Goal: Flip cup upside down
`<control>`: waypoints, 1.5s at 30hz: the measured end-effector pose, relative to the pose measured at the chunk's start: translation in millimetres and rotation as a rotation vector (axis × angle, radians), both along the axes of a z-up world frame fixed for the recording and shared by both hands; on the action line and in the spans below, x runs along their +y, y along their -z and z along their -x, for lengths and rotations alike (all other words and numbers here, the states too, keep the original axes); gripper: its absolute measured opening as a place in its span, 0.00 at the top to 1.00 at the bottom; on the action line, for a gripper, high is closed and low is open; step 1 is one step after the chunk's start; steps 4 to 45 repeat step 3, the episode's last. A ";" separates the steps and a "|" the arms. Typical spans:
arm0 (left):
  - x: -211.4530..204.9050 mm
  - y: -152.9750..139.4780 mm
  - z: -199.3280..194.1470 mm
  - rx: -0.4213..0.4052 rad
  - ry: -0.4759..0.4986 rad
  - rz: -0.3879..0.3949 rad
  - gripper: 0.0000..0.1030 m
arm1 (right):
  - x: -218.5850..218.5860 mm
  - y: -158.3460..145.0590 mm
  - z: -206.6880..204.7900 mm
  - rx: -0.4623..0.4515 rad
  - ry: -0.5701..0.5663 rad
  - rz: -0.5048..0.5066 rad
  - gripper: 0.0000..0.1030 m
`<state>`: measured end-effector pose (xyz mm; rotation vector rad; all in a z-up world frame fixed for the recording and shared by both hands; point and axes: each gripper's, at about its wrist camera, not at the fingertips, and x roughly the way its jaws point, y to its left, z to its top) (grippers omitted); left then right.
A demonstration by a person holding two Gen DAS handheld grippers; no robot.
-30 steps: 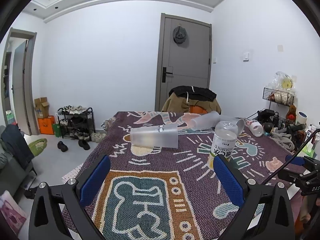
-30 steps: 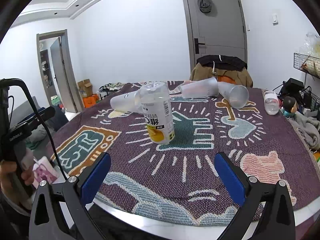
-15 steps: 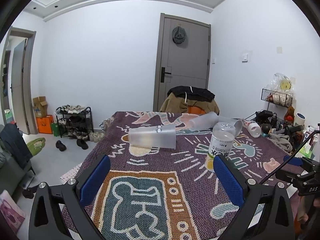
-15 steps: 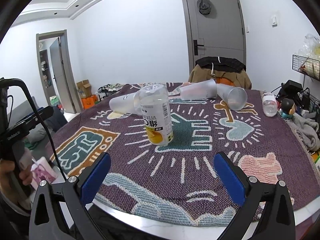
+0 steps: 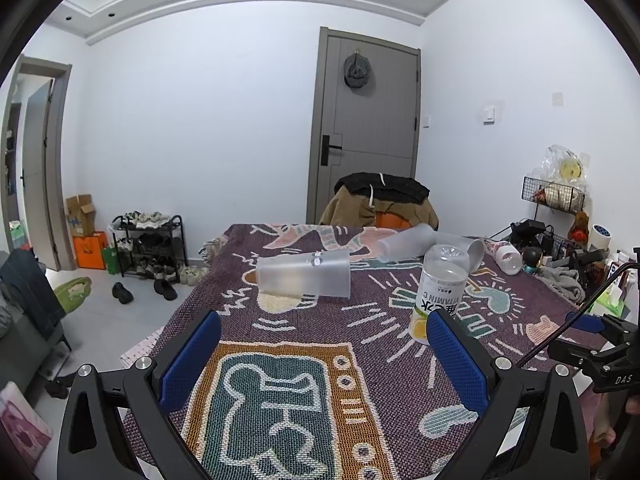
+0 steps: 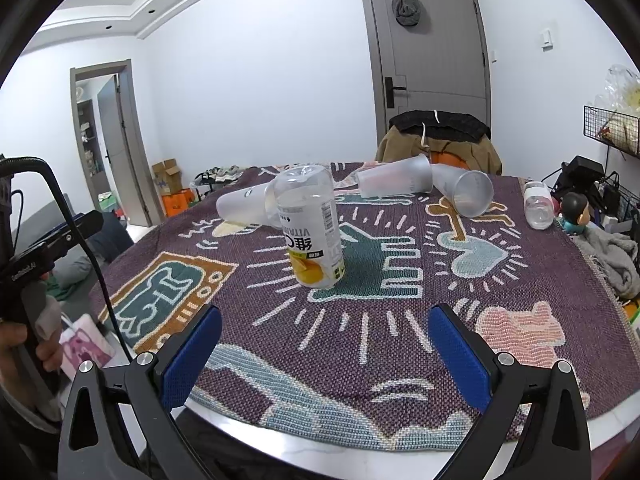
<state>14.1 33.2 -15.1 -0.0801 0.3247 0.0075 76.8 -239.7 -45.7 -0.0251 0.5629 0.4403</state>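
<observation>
A frosted plastic cup (image 5: 303,273) lies on its side on the patterned cloth, ahead of my left gripper (image 5: 323,360), which is open and empty near the table's front edge. In the right wrist view this cup (image 6: 246,210) sits partly behind an inverted vitamin drink bottle (image 6: 314,228). Two more frosted cups lie on their sides further back: one (image 6: 396,181) and another (image 6: 464,193) with its mouth toward me. My right gripper (image 6: 325,356) is open and empty, short of the bottle.
The patterned cloth (image 6: 400,280) covers the table. A small clear bottle (image 6: 538,210) lies at the right. A toy figure (image 6: 576,212) and grey cloth (image 6: 612,256) sit at the right edge. A chair with a jacket (image 5: 380,204) stands behind the table.
Both grippers have drawn back and shifted slightly; the cups and bottle sit a little farther off in view. Nothing on the table has moved.
</observation>
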 end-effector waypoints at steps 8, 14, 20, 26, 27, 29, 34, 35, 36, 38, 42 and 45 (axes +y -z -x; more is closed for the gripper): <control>0.5 0.9 0.3 0.002 0.002 0.003 0.00 | 0.9 0.9 -1.5 0.007 0.001 -0.001 0.00; 0.5 0.9 0.3 0.002 0.002 0.003 0.00 | 0.9 0.9 -1.5 0.007 0.001 -0.001 0.00; 0.5 0.9 0.3 0.002 0.002 0.003 0.00 | 0.9 0.9 -1.5 0.007 0.001 -0.001 0.00; 0.5 0.9 0.3 0.002 0.002 0.003 0.00 | 0.9 0.9 -1.5 0.007 0.001 -0.001 0.00; 0.5 0.9 0.3 0.002 0.002 0.003 0.00 | 0.9 0.9 -1.5 0.007 0.001 -0.001 0.00; 0.5 0.9 0.3 0.002 0.002 0.003 0.00 | 0.9 0.9 -1.5 0.007 0.001 -0.001 0.00; 0.5 0.9 0.3 0.002 0.002 0.003 0.00 | 0.9 0.9 -1.5 0.007 0.001 -0.001 0.00; 0.5 0.9 0.3 0.002 0.002 0.003 0.00 | 0.9 0.9 -1.5 0.007 0.001 -0.001 0.00; 0.5 0.9 0.3 0.002 0.002 0.003 0.00 | 0.9 0.9 -1.5 0.007 0.001 -0.001 0.00; 0.5 0.9 0.3 0.002 0.002 0.003 0.00 | 0.9 0.9 -1.5 0.007 0.001 -0.001 0.00; 0.5 0.9 0.3 0.002 0.002 0.003 0.00 | 0.9 0.9 -1.5 0.007 0.001 -0.001 0.00; 0.5 0.9 0.3 0.002 0.002 0.003 0.00 | 0.9 0.9 -1.5 0.007 0.001 -0.001 0.00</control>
